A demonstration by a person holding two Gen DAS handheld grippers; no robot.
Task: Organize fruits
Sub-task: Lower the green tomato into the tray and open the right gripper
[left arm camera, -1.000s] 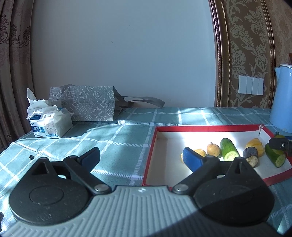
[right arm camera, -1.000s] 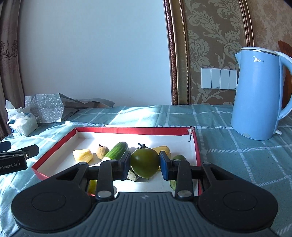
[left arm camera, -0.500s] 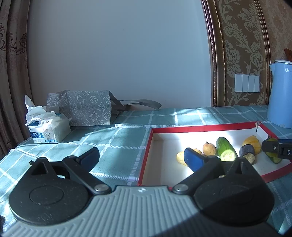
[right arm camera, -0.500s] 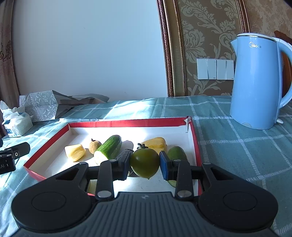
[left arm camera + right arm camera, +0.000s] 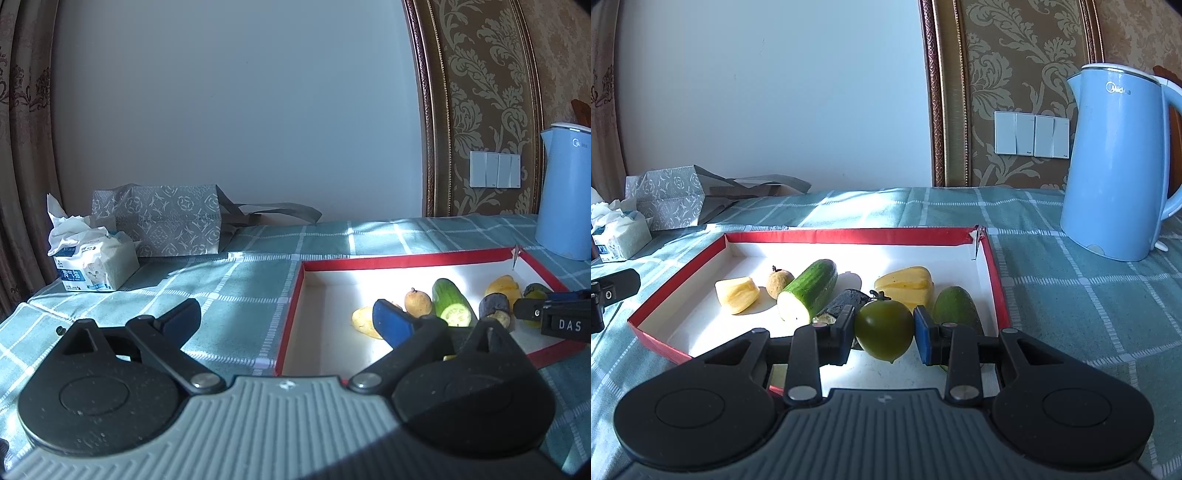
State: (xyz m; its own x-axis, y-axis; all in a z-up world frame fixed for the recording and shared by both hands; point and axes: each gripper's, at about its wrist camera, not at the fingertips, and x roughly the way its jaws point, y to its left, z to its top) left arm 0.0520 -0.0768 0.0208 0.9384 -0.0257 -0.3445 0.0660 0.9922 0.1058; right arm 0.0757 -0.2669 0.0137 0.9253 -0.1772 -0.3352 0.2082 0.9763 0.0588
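The right gripper (image 5: 884,332) is clamping a green tomato (image 5: 884,329) between its pads, holding it over the near part of the red-rimmed tray (image 5: 846,235). The left gripper (image 5: 286,319) is hanging spread wide with nothing between its fingers, straddling the tray's left edge. Behind the tomato, a dark cut piece (image 5: 842,302), a cucumber half (image 5: 809,290), yellow pieces (image 5: 905,286) and a small brown fruit (image 5: 778,281) are lying in the tray. Farther back, a blue kettle (image 5: 1119,166) is standing on the checked worktop (image 5: 1071,295).
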